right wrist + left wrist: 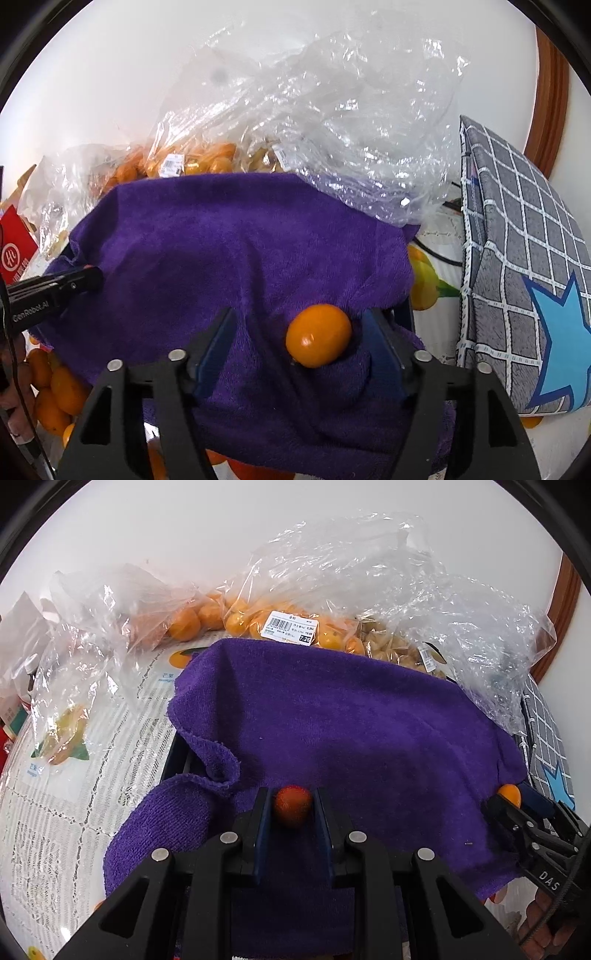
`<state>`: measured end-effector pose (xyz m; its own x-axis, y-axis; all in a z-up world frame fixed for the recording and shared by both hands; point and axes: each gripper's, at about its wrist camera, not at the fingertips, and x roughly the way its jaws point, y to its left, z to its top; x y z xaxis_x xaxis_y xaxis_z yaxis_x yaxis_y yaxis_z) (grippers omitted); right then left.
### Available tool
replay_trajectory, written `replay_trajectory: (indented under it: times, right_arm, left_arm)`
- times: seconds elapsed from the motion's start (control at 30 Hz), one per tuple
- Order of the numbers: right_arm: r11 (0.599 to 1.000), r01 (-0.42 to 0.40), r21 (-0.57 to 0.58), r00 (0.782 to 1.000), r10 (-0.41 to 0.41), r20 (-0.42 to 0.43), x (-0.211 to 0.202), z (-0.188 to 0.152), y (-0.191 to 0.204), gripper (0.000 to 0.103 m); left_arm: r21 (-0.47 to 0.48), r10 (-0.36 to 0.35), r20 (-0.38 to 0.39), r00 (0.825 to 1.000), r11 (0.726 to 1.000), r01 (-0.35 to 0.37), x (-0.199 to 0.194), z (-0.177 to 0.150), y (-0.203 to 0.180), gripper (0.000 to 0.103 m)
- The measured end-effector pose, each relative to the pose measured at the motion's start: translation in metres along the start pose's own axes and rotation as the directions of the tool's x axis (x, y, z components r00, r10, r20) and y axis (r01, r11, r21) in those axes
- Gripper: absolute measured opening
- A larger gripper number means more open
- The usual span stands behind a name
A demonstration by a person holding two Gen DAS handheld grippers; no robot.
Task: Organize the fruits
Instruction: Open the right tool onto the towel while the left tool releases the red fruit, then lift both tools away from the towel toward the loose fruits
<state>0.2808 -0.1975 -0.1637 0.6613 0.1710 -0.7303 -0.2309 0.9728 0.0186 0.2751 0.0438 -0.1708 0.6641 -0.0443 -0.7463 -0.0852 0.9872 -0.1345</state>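
The left gripper is clamped on a small reddish-orange fruit, which sits pinched between its 2 blue-padded fingers at the lower centre of the left wrist view, just above a purple towel. The right gripper stands wide, its pads clear of an orange kumquat that lies on the purple towel between the 2 fingers, closer to the right one; whether that finger touches it cannot be told. In the left wrist view the right gripper appears at the right edge with the same kumquat at its tip.

The towel is draped over a dark tray or crate whose edge shows at the towel's left side. Beyond the towel, across the upper middle of the frame, lie clear plastic bags: one holds many orange kumquats and carries a white price label, and another to its right holds pale husked fruit. A crumpled empty bag rises at the upper right. The bench at the left is covered with a printed, lacy cloth. At the right of the right wrist view stands a grey checked cushion with a blue star. Loose kumquats lie at the lower left there.
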Motion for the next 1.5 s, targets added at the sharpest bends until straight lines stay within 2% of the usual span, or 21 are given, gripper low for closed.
replay_trajectory:
  times: [0.1, 0.27, 0.37, 0.53, 0.67, 0.83, 0.9, 1.07, 1.17, 1.33, 1.5]
  right_arm:
    - [1.0, -0.008, 0.027, 1.0, 0.008, 0.007, -0.005, 0.001, -0.005, 0.074]
    - [0.998, -0.003, 0.058, 1.0, 0.002, 0.027, -0.015, 0.001, -0.009, 0.08]
    - [0.999, 0.006, 0.045, 0.999, -0.008, 0.049, -0.019, 0.001, -0.007, 0.081]
    - [0.998, 0.047, 0.035, 0.998, -0.049, 0.048, -0.021, 0.002, -0.004, 0.081]
    - [0.999, 0.032, 0.033, 0.997, -0.034, 0.065, -0.025, 0.002, -0.004, 0.081]
    - [0.998, 0.063, 0.023, 0.996, -0.065, 0.066, -0.027, 0.002, -0.002, 0.081]
    - [0.999, 0.043, 0.027, 0.996, -0.044, 0.077, -0.031, 0.004, -0.002, 0.081]
    - [1.0, -0.011, 0.026, 0.996, 0.009, 0.091, -0.04, 0.007, -0.003, 0.081]
    - [0.999, -0.012, 0.036, 0.996, 0.008, 0.093, -0.047, 0.01, -0.004, 0.081]
    - [0.992, -0.073, 0.099, 0.995, 0.065, 0.082, -0.057, 0.011, -0.009, 0.081]
    - [0.992, -0.033, 0.123, 0.995, 0.022, 0.094, -0.075, 0.001, -0.013, 0.081]
  left_arm:
    - [-0.001, 0.0, -0.004, 1.0, 1.0, 0.0, 0.0, 0.0, 0.0, 0.023]
    - [0.012, 0.006, 0.012, 1.0, 1.0, -0.006, -0.003, -0.001, -0.003, 0.034]
    - [0.005, -0.016, 0.027, 1.0, 1.0, 0.016, -0.005, 0.0, -0.002, 0.039]
    - [0.006, -0.009, 0.041, 0.999, 1.0, 0.009, -0.009, -0.002, -0.003, 0.045]
    - [0.008, -0.004, 0.075, 0.997, 1.0, 0.003, -0.015, -0.003, -0.003, 0.052]
    - [0.005, -0.01, 0.085, 0.996, 1.0, 0.01, -0.017, -0.003, -0.003, 0.053]
    - [0.015, -0.013, 0.109, 0.994, 1.0, 0.011, -0.021, -0.003, -0.005, 0.058]
    - [0.027, -0.037, 0.144, 0.989, 0.999, 0.033, -0.026, -0.004, -0.008, 0.06]
    - [0.028, -0.036, 0.152, 0.988, 0.999, 0.032, -0.029, -0.004, -0.01, 0.06]
    - [0.029, -0.04, 0.193, 0.98, 0.999, 0.035, -0.035, -0.005, -0.011, 0.061]
    - [0.024, -0.055, 0.204, 0.977, 0.998, 0.051, -0.039, -0.007, -0.013, 0.061]
